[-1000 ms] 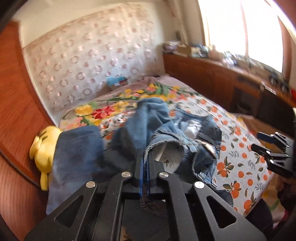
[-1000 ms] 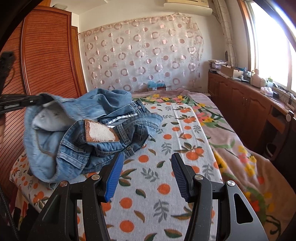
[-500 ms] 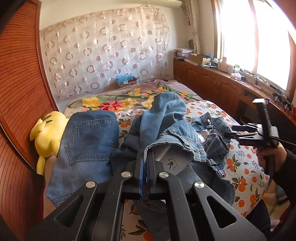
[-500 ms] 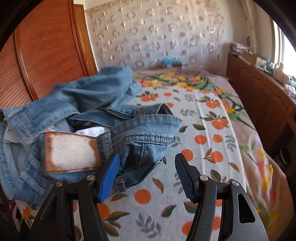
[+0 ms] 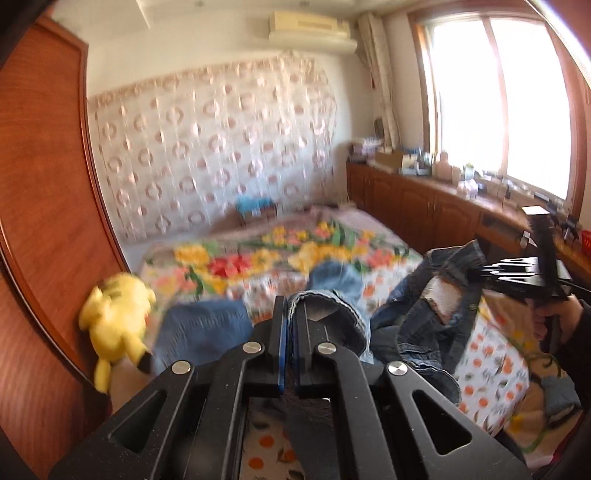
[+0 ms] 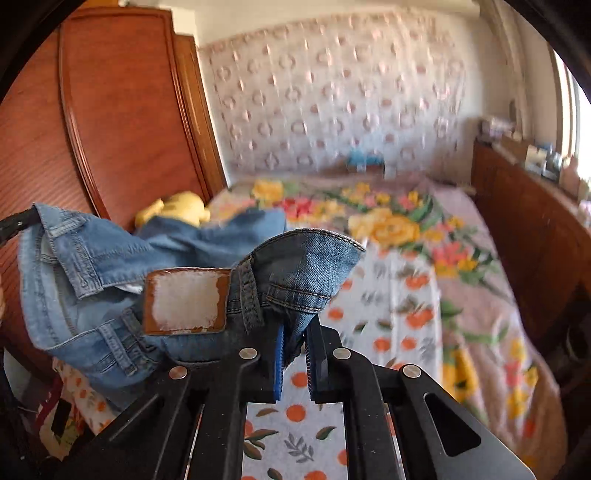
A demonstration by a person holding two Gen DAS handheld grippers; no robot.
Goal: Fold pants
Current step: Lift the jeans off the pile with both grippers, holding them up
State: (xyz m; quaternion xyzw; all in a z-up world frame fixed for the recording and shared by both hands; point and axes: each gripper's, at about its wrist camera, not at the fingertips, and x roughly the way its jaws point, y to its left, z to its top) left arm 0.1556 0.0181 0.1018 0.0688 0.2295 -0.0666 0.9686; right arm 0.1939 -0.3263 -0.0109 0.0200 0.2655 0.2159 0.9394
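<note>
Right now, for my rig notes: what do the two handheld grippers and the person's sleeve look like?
Both grippers are matte black frames with triangular cut-outs and silver round screws. The left gripper and right gripper each have a blue pad on one finger. The hand behind the right one wears a dark sleeve.

A bright window [image 5: 495, 92] lights a bedroom where a bed [image 5: 487, 354] with floral covers sits between a reddish wood wardrobe [image 5: 40, 184] and low cabinets [image 5: 406, 206], a circle-patterned curtain [image 5: 214, 147] on the far wall under an air conditioner [image 5: 310, 29].
</note>
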